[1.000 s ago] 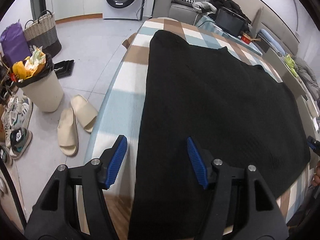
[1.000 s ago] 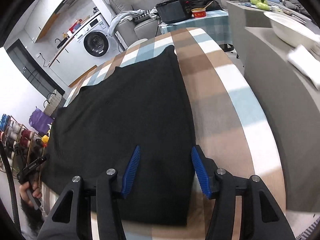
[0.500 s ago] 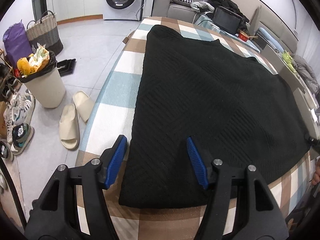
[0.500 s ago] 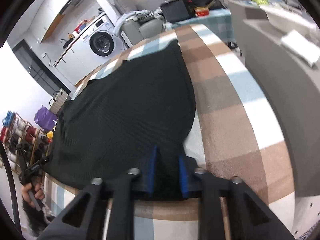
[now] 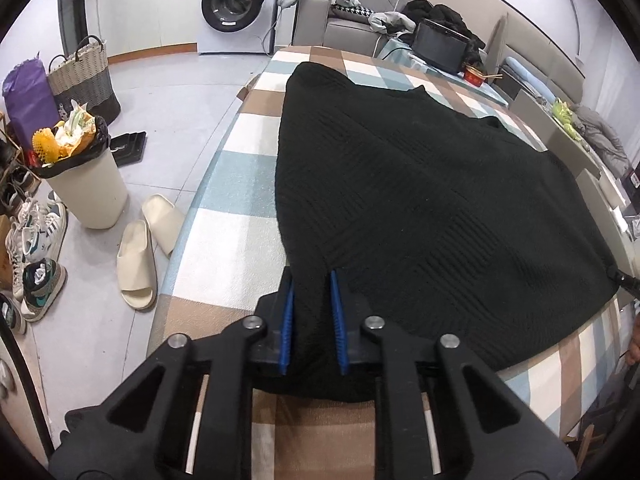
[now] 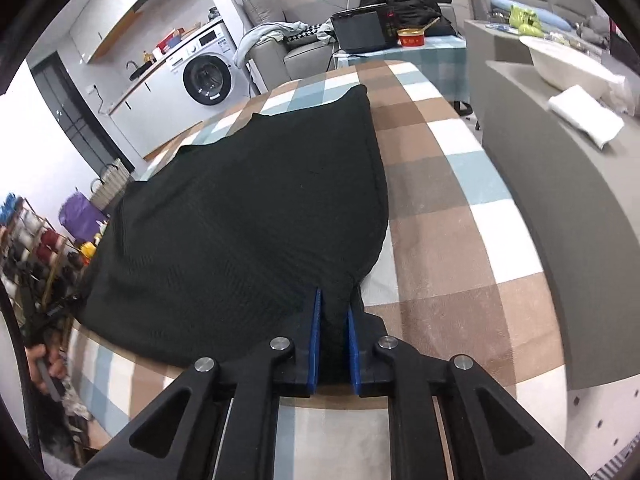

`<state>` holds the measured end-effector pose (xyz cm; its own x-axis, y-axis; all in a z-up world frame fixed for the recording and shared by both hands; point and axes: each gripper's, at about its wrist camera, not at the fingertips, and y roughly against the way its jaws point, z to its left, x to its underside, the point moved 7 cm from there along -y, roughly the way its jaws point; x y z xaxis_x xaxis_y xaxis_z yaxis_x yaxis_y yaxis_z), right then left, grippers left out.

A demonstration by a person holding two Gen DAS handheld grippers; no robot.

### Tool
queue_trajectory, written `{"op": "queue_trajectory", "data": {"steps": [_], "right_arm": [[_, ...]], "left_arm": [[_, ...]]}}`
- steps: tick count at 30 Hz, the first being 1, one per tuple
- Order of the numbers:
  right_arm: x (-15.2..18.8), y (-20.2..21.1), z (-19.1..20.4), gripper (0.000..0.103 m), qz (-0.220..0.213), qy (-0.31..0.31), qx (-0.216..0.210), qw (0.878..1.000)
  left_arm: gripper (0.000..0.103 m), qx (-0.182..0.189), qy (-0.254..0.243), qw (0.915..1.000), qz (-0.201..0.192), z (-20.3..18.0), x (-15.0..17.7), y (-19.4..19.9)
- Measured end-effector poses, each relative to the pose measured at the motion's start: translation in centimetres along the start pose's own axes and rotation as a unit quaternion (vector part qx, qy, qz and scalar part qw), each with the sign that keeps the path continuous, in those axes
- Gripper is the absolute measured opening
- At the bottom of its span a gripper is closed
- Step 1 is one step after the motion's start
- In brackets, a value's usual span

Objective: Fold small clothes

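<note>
Both jaws had just closed: left gripper and right gripper each clamped a near corner of the black knit. Knit lay flat on the checked table, stretching away from the fingers; fold likely goes forward.

The left wrist view sits close behind the left tool, angled down along it over the near left corner of the checked table, facing the washing machine. The right wrist view rides likewise behind the right tool at the near right corner. Both share the black knit garment, the table and the far wall
</note>
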<state>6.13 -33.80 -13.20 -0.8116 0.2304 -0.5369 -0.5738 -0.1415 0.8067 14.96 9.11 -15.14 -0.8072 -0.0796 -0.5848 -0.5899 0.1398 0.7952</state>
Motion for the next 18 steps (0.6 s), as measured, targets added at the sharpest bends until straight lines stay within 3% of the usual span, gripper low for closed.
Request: {"op": "queue_trajectory", "data": {"steps": [6, 9, 13, 17, 18], "right_arm": [[-0.3, 0.2, -0.1, 0.012, 0.003, -0.006, 0.018, 1.0], [-1.4, 2.2, 1.0, 0.018, -0.036, 0.008, 0.038, 0.999], [-2.6, 4.2, 3.6, 0.04, -0.072, 0.032, 0.034, 0.996], [-3.0, 3.9, 6.6, 0.045, -0.074, 0.054, 0.011, 0.996], [-2.9, 3.5, 7.3, 0.046, -0.069, 0.053, 0.003, 0.996]], "left_arm": [[0.014, -0.009, 0.002, 1.0, 0.001, 0.9, 1.1, 1.5], [0.017, -0.01, 0.006, 0.9999, -0.002, 1.2, 1.7, 3.0], [0.031, -0.011, 0.038, 0.9992, -0.009, 1.9, 2.8, 4.6], [0.033, -0.006, 0.074, 0.9972, -0.01, 2.3, 4.2, 5.5], [0.038, -0.001, 0.084, 0.9964, -0.01, 2.3, 4.6, 5.6]]}}
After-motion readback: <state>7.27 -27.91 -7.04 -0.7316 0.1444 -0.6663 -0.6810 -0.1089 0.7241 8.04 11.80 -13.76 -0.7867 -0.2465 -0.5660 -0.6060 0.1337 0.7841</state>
